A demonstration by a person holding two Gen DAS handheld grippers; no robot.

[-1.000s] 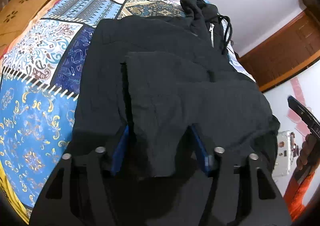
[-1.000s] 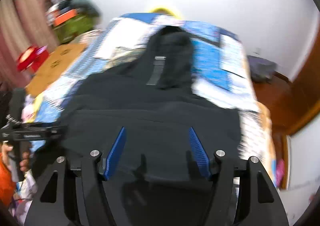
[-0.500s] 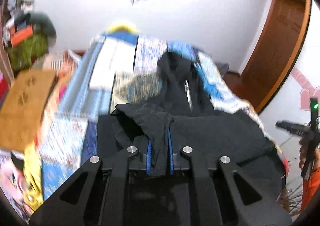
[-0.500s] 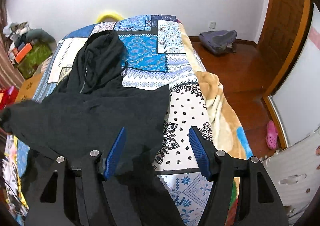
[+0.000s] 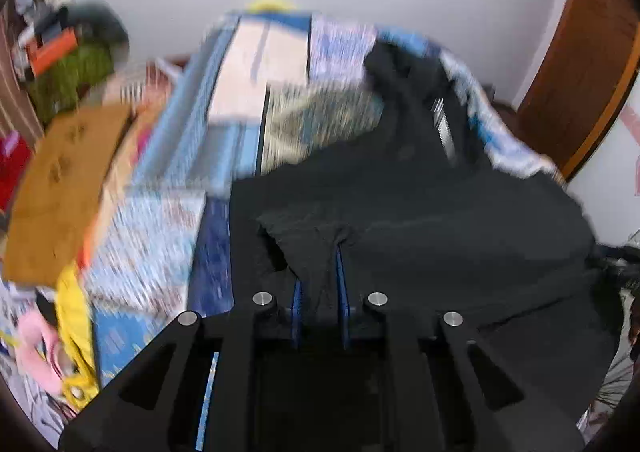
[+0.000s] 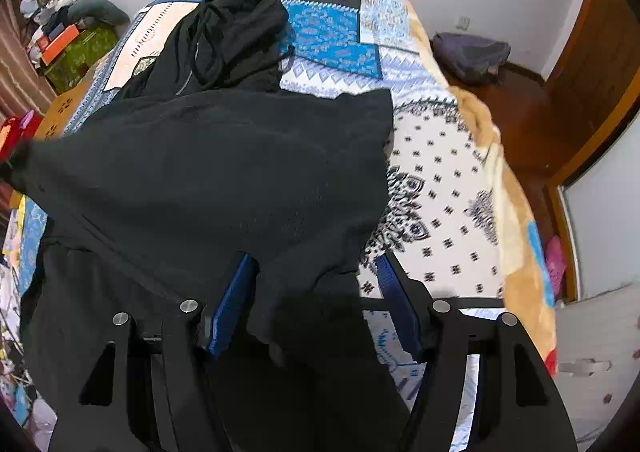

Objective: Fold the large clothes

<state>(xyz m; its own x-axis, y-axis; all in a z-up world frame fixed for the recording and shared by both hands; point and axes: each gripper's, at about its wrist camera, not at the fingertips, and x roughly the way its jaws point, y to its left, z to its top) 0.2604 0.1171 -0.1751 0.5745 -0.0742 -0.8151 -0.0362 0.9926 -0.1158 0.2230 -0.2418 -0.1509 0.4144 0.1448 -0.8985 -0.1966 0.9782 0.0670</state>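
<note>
A black hooded jacket (image 6: 208, 172) lies spread over a patterned blue-and-white quilt (image 6: 436, 172) on the bed, its hood (image 6: 244, 24) toward the far wall and its zipper (image 5: 444, 124) running down the middle. The left gripper (image 5: 320, 272) has its blue pads (image 5: 297, 304) drawn close together on a bunched fold of the jacket's black cloth, which rises in a peak between them; the jaws are opening slightly, though the cloth still looks pinched. The left wrist view is smeared by blur, so how firm that pinch is stays uncertain. The right gripper (image 6: 316, 292) stands with its jaws apart over the jacket's near right edge; cloth sits loosely between them, touching the left pad (image 6: 232, 304) but clear of the right one.

Left of the bed sits a green box (image 6: 76, 56) with an orange box (image 6: 60, 42) and heaped clothes on top. A brown cardboard sheet (image 5: 64, 188) lies beside the bed. A dark bag (image 6: 472, 56) rests on the wooden floor by the wall, near a brown door (image 6: 600, 64).
</note>
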